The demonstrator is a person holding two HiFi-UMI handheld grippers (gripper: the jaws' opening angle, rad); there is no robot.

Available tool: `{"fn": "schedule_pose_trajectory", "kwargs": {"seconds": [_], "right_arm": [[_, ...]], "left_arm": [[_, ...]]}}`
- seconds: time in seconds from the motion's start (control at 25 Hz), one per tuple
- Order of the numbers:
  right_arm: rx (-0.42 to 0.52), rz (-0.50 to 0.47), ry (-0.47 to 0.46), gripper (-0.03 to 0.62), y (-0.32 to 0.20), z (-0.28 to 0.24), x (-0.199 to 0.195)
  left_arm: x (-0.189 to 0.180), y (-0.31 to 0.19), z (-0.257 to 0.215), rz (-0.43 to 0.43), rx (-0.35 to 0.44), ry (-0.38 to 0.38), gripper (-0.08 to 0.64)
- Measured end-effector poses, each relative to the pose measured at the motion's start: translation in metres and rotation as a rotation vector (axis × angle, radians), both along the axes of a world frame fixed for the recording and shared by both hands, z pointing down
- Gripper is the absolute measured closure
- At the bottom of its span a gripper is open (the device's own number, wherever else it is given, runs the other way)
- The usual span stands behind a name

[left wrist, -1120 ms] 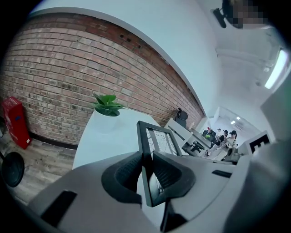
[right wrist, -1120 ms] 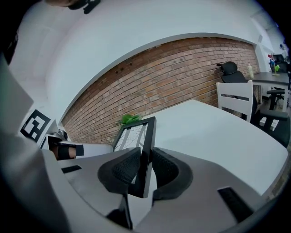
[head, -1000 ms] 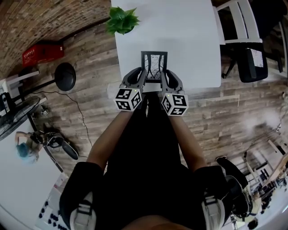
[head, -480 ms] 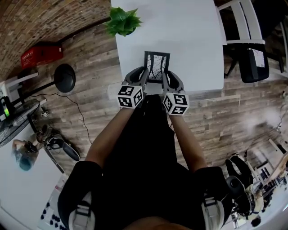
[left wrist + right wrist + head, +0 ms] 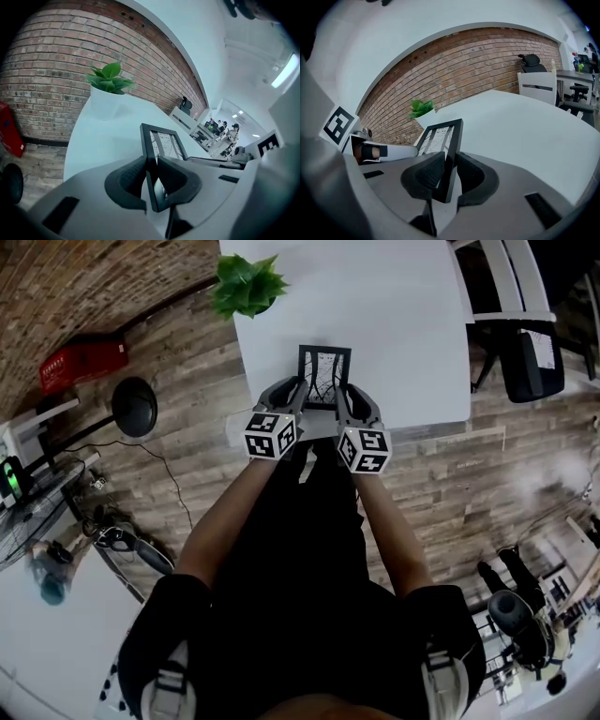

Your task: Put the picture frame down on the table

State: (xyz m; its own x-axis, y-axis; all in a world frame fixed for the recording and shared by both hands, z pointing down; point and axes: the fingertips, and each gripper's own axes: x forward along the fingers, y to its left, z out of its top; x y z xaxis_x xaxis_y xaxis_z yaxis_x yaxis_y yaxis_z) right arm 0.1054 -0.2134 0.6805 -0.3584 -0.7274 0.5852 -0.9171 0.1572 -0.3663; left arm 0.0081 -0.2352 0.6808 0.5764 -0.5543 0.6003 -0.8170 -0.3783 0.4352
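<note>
Red box (image 5: 82, 362): lies on the wooden floor by the brick wall, well left of the desk (image 5: 394, 315).
Potted plant (image 5: 247, 285) (image 5: 108, 93) (image 5: 421, 108): stands on the desk's far left corner, well apart from the frame.
Left tongs (image 5: 296, 388) (image 5: 151, 176): closed on the picture frame's left side bar near its lower corner; ribbed pads press the bar from front and back, with nothing else between them.
Picture frame (image 5: 324, 371) (image 5: 164, 143) (image 5: 440, 133): black, upright, held between both tongs above the desk's near edge, glass facing the person; cannot tell whether the bottom bar touches the white top.
Right tongs (image 5: 342, 390) (image 5: 449, 171): narrowed to the bar's thickness and clamped on the frame's right side bar near the lower corner, one pad on each face.
Desk: white and bare around the frame.
Chair (image 5: 525, 343): black seat and white frame, just beside the desk's right edge.
</note>
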Motion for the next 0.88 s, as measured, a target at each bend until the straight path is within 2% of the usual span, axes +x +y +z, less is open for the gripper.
{"fn": "schedule_pose_trajectory", "kwargs": {"seconds": [0.44,0.88], "right_arm": [[-0.050,-0.013,0.017,0.515,-0.003,0.027,-0.009],[-0.076,-0.041,0.078,0.515,-0.012,0.037,-0.012]], "left_arm": [[-0.008,-0.002,0.024,0.010,-0.045,-0.027,0.477],[-0.011,-0.006,0.040,0.018,-0.073,-0.056,0.477]]}}
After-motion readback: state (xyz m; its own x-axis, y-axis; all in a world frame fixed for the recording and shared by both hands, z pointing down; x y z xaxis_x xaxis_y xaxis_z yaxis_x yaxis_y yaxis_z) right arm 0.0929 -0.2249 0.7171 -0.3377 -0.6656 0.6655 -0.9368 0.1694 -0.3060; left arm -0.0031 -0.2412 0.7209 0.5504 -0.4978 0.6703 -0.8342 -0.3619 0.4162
